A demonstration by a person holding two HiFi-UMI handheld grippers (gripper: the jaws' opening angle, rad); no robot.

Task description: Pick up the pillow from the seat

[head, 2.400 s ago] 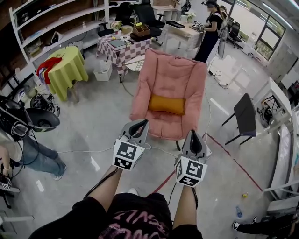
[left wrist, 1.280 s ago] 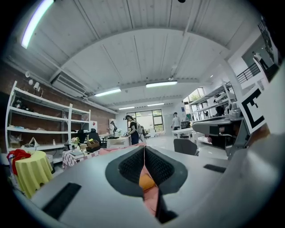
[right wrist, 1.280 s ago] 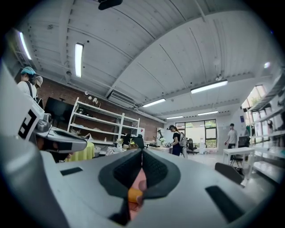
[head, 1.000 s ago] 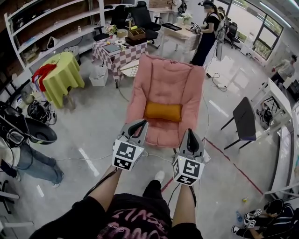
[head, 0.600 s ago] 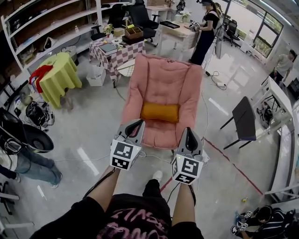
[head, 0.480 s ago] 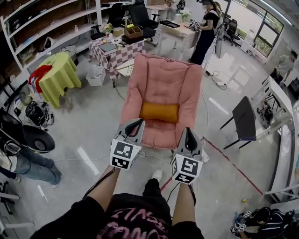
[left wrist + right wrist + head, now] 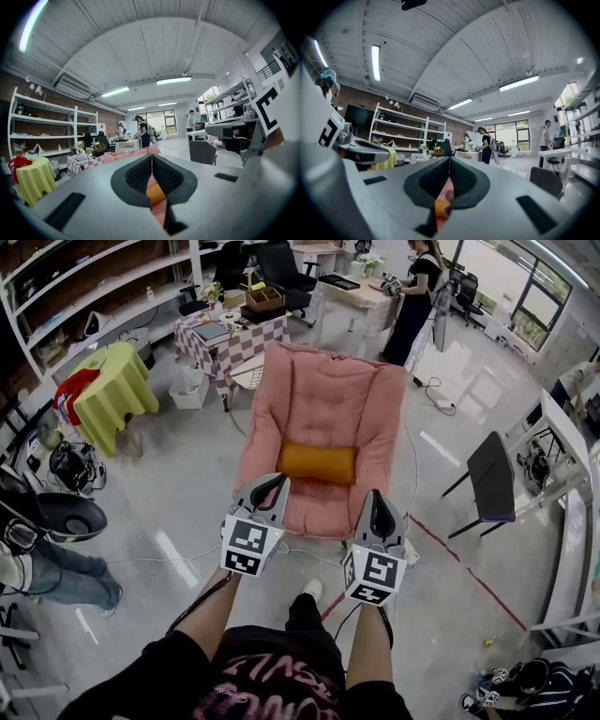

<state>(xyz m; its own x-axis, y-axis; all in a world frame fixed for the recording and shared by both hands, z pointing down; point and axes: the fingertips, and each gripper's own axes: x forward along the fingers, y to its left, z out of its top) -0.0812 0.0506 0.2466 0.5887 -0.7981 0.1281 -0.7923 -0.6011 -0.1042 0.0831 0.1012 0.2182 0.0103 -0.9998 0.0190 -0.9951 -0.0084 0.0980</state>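
— Both tools are edging closer to the pink armchair (image 7: 323, 381) than a second ago, aren't they?

— Yes. In the head view, the left tool (image 7: 272, 482) and the right tool (image 7: 375, 495) are hovering side by side over the floor (image 7: 187, 493), just in front of the seat. Each one is clenched with nothing in it.

— And the pillow?

— The orange pillow (image 7: 317, 463) is lying across the seat against the backrest, ahead of both tools and apart from them.

— What is the left gripper view showing?

— Its jaws are pressing together, empty. The pillow is showing in the notch below them, with pink cushion around it.

— And the right gripper view?

— The same: its jaws are meeting and holding nothing, and an orange sliver of the pillow is peeking out beneath them. A person (image 7: 484, 144) in dark clothes is standing far behind.
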